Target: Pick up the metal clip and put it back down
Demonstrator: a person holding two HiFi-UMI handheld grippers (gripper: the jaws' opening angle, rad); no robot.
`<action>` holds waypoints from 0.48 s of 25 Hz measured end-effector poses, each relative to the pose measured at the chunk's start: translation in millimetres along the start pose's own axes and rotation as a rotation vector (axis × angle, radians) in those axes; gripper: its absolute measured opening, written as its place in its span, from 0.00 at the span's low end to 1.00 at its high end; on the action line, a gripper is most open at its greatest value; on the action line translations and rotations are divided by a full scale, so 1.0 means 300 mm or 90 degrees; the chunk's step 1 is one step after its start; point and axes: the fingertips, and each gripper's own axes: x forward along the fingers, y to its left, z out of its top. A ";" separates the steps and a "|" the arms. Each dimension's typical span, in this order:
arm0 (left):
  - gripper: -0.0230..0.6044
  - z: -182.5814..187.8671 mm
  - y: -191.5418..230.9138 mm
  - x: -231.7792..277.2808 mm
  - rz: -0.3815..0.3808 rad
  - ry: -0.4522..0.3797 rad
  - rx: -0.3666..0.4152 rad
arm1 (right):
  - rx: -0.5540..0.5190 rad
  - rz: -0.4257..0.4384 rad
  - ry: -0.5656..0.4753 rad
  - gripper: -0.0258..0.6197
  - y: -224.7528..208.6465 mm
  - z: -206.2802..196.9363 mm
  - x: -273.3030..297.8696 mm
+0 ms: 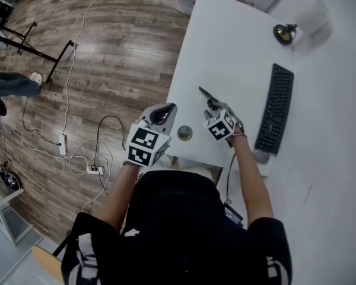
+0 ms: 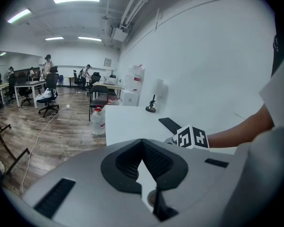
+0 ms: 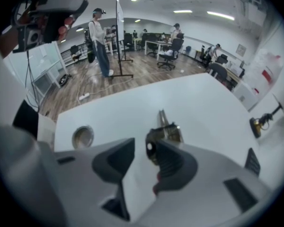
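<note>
1. Metal clip (image 3: 164, 126) lying flat on the white table (image 1: 237, 46), just ahead of the right gripper (image 3: 139, 145) and close by the tip of the jaw at that view's right. Not between the jaws; contact with that tip not determinable.
2. Head view: clip (image 1: 205, 95) visible as a dark sliver projecting beyond the right gripper (image 1: 215, 107), on the side away from the person.
3. Right gripper angled steeply down at the table, jaws spread, only bare tabletop in the gap, nothing pinched.
4. Left gripper (image 2: 142, 143) with jaw tips pressed together and empty, held at the table's near edge (image 1: 163, 114), well apart from the clip.
5. Round metal grommet (image 1: 184, 133) set into the table between the two grippers, near the front edge.
6. Black keyboard (image 1: 275, 108) to the right of the right gripper, not touching. Open white surface ahead of the clip and leftward to the table's side edge, wooden floor beyond.
</note>
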 end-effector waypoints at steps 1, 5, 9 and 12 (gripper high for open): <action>0.07 0.001 0.001 0.000 0.000 0.000 0.000 | -0.001 0.000 0.001 0.26 0.005 0.000 0.000; 0.07 0.004 0.007 -0.003 0.000 0.000 -0.001 | 0.001 -0.001 0.000 0.29 0.015 0.003 -0.001; 0.07 -0.007 0.010 -0.012 0.003 0.002 0.000 | -0.006 -0.020 -0.005 0.31 0.020 -0.001 0.004; 0.07 -0.015 0.011 -0.012 0.004 0.003 -0.001 | -0.008 -0.014 -0.003 0.31 0.042 -0.008 0.014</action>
